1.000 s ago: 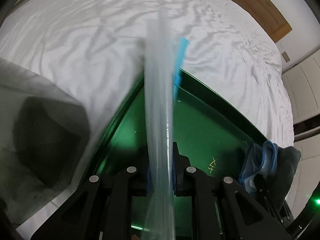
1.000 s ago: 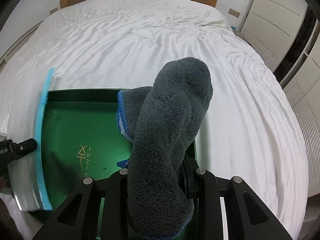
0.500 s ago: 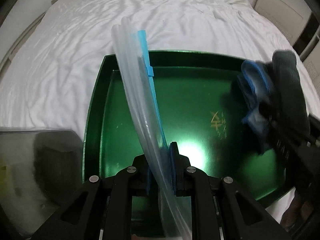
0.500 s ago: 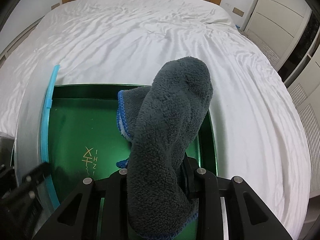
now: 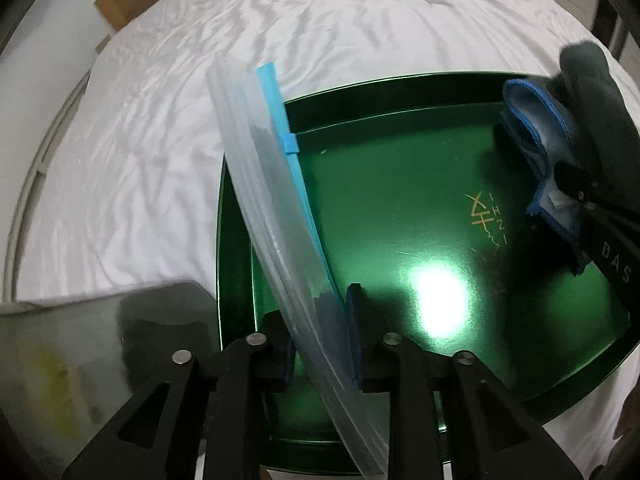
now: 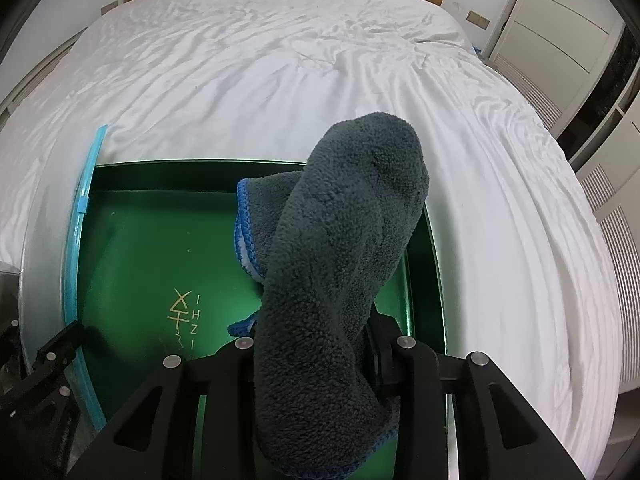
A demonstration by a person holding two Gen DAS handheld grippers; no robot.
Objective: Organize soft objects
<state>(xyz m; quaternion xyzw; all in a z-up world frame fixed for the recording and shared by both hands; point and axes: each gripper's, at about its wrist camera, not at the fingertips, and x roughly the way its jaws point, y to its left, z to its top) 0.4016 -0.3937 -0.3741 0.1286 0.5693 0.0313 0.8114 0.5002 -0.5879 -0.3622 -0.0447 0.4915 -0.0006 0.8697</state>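
The cloth (image 6: 340, 280), grey with blue edging, is clamped in the right gripper (image 6: 320, 364) above the green tray (image 6: 132, 256). The left gripper (image 5: 320, 344) pinches the rim of a clear zip bag (image 5: 256, 184) at the tray's left edge, blue zipper (image 5: 288, 148) facing the cloth. Judgement: bagging is the step in hand. Spread the bag mouth first. Feed the folded end in low. Release only once the cloth is fully inside.

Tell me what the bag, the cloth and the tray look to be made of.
Bag: clear flexible plastic film with a blue zip strip; it bends and shows the tray through it.
Cloth: dark grey fleecy microfibre, nubby pile, blue stitched edge.
Tray: glossy green, probably lacquered metal or hard plastic; it mirrors a bright glare.
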